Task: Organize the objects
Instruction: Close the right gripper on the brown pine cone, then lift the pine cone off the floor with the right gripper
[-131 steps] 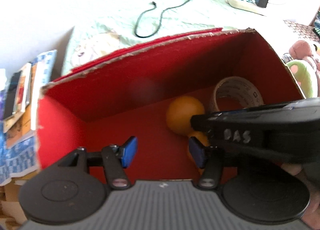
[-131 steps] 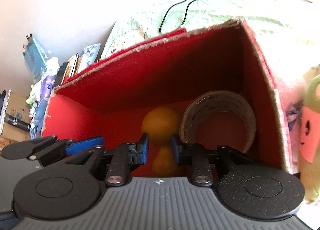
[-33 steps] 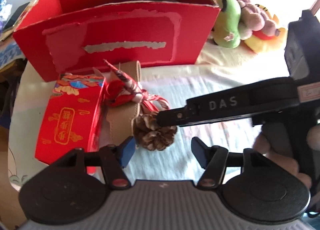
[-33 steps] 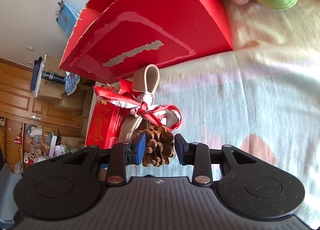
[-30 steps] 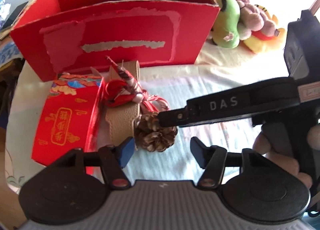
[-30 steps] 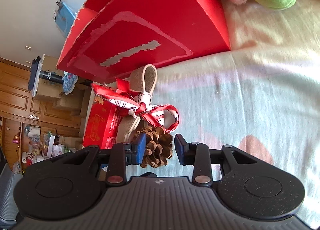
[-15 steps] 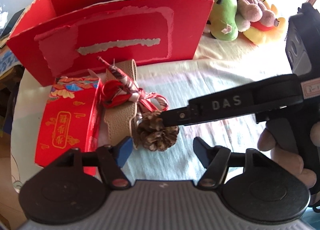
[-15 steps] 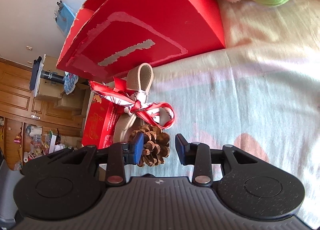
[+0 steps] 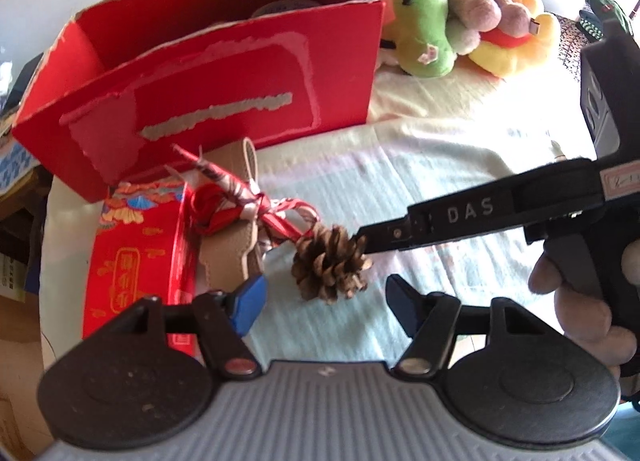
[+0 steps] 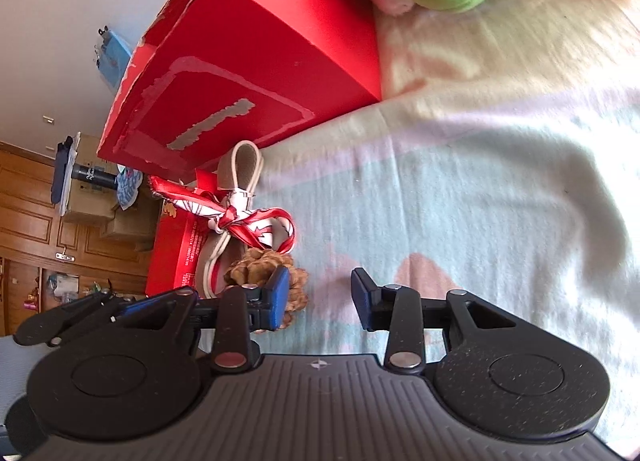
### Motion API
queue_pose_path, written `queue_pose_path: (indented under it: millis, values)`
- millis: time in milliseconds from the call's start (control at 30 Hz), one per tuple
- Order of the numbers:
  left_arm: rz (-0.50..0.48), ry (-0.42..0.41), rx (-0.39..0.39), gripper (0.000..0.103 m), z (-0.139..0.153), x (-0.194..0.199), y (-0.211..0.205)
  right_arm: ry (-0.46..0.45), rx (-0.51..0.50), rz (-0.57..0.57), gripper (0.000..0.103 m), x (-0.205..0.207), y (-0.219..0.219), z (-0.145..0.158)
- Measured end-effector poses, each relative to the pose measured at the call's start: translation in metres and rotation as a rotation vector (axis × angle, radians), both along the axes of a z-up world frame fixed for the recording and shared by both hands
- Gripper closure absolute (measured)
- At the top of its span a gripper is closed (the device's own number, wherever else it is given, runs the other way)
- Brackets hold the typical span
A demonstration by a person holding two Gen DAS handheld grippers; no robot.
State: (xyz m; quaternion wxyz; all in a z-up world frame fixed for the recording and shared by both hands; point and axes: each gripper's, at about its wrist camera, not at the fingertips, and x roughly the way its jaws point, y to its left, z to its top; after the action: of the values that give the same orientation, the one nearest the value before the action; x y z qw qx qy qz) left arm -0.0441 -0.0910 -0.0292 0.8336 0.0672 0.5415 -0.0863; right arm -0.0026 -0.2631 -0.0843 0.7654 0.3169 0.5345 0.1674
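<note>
Soft pastel blanket (image 9: 400,181) | torn red cardboard box (image 9: 224,73) | scaly pine cone (image 9: 330,263) beside our right gripper (image 10: 316,293), fingers wide | our left gripper (image 9: 324,301) wide, empty

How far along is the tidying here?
A roll already sits in the red box. Nothing is held: the right claw is open beside the pinecone, the left claw open too. Pinecone, ribboned pouch and red packet remain outside.
</note>
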Motion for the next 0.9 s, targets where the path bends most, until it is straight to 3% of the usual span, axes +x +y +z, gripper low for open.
queue_pose_path:
  millis: [333,500,733,900]
  values:
    - [-0.005,0.000,-0.010,0.048,-0.012,0.003,-0.005,0.000,0.012,-0.039,0.070,-0.006,-0.008,-0.001]
    - [0.018,-0.031,-0.080,0.049,-0.015,-0.003,0.011,-0.001,0.035,-0.053,0.070,-0.009,-0.010,-0.001]
    - [0.045,-0.024,-0.146,0.049,-0.023,-0.006,0.029,-0.021,0.146,-0.032,0.068,-0.005,-0.004,0.001]
    - [0.046,-0.042,-0.177,0.049,-0.026,-0.006,0.028,-0.035,0.171,0.003,0.061,0.001,0.011,0.003]
